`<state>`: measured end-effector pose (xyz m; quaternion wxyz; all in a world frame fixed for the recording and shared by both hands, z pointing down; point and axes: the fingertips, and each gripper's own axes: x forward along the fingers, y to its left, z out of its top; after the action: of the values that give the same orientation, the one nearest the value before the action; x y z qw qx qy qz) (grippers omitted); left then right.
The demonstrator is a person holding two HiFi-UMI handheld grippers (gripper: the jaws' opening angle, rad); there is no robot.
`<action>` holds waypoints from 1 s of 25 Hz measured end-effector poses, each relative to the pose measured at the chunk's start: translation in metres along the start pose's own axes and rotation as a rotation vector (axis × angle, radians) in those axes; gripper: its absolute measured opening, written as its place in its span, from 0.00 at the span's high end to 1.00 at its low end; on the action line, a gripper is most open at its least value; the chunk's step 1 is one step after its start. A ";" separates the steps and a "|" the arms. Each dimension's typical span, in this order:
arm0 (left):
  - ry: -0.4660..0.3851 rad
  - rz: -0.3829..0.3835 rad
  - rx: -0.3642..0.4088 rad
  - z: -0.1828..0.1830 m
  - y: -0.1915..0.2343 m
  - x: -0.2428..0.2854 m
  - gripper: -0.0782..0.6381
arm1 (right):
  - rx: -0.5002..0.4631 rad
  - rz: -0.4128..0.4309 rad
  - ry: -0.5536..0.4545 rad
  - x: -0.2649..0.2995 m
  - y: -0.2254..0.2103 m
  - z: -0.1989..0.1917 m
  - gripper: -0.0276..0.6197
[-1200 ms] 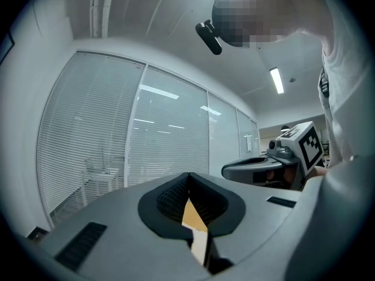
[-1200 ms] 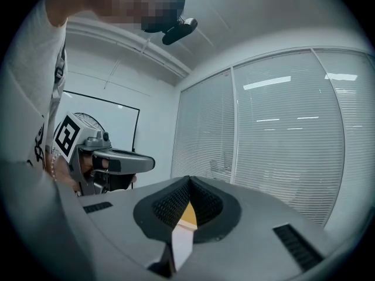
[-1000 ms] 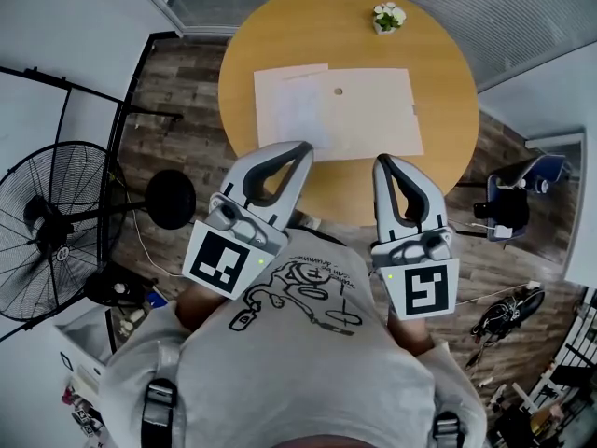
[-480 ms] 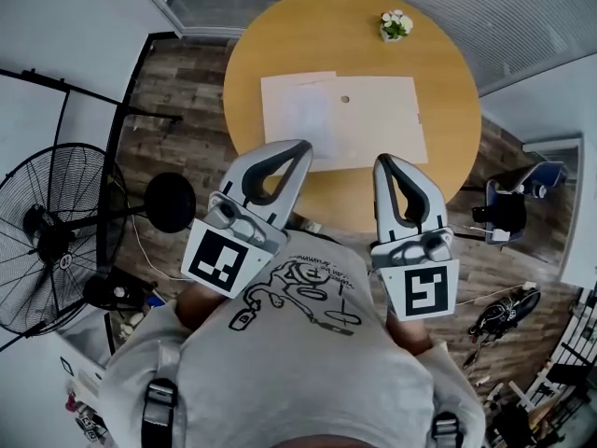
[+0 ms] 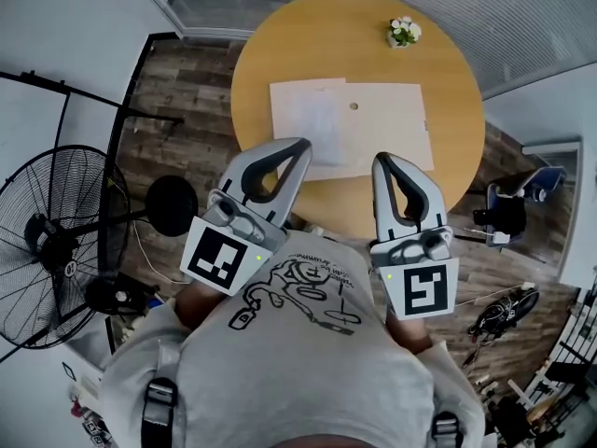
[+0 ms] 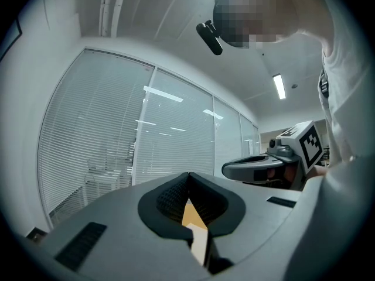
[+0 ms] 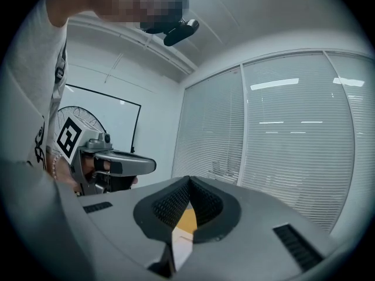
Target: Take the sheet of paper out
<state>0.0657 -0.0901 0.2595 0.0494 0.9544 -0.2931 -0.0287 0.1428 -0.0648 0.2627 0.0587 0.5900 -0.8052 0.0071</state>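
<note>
A beige envelope (image 5: 387, 133) lies flat on the round wooden table (image 5: 280, 54). A white sheet of paper (image 5: 308, 119) sticks out of its left side. My left gripper (image 5: 304, 146) is shut and empty, and hovers over the table's near edge, just short of the sheet's near corner. To its right my right gripper (image 5: 381, 160) is also shut and empty, its tip over the envelope's near edge. In the left gripper view the jaw tips of the left gripper (image 6: 188, 174) meet, with table and paper showing below them. The right gripper (image 7: 189, 178) looks the same in the right gripper view.
A small pot of white flowers (image 5: 404, 31) stands at the table's far right. A standing fan (image 5: 56, 241) is on the floor at the left, and a chair with a dark bag (image 5: 508, 215) at the right. Glass walls with blinds (image 6: 105, 139) lie behind the table.
Both grippers have moved forward toward the table. The table and papers have shifted right and nearer in the head view. Both grippers have stayed shut.
</note>
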 end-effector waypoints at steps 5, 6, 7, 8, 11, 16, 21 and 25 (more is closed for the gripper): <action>-0.006 -0.009 -0.003 0.002 0.011 0.002 0.86 | -0.009 -0.008 0.005 0.009 0.002 0.002 0.95; -0.009 -0.010 -0.004 0.002 0.012 0.002 0.86 | -0.010 -0.010 0.007 0.010 0.002 0.002 0.95; -0.011 -0.011 -0.004 0.003 0.013 0.002 0.86 | -0.010 -0.012 0.010 0.011 0.001 0.001 0.95; -0.013 -0.011 -0.004 0.003 0.013 0.002 0.86 | -0.010 -0.013 0.013 0.011 0.001 0.000 0.95; -0.014 -0.011 -0.007 0.003 0.014 0.003 0.86 | -0.015 -0.016 0.019 0.013 -0.002 -0.002 0.95; -0.012 -0.008 -0.012 0.003 0.017 0.000 0.86 | -0.017 -0.007 0.033 0.020 -0.001 -0.010 0.94; -0.010 -0.007 -0.012 0.000 0.019 -0.003 0.86 | -0.046 0.012 0.134 0.021 -0.002 -0.040 0.91; -0.010 -0.007 -0.013 0.000 0.021 -0.004 0.86 | -0.042 0.022 0.155 0.027 -0.004 -0.054 0.91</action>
<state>0.0505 -0.1051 0.2614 0.0538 0.9549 -0.2900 -0.0356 0.1434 -0.0877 0.3191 0.1330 0.5774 -0.8047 0.0364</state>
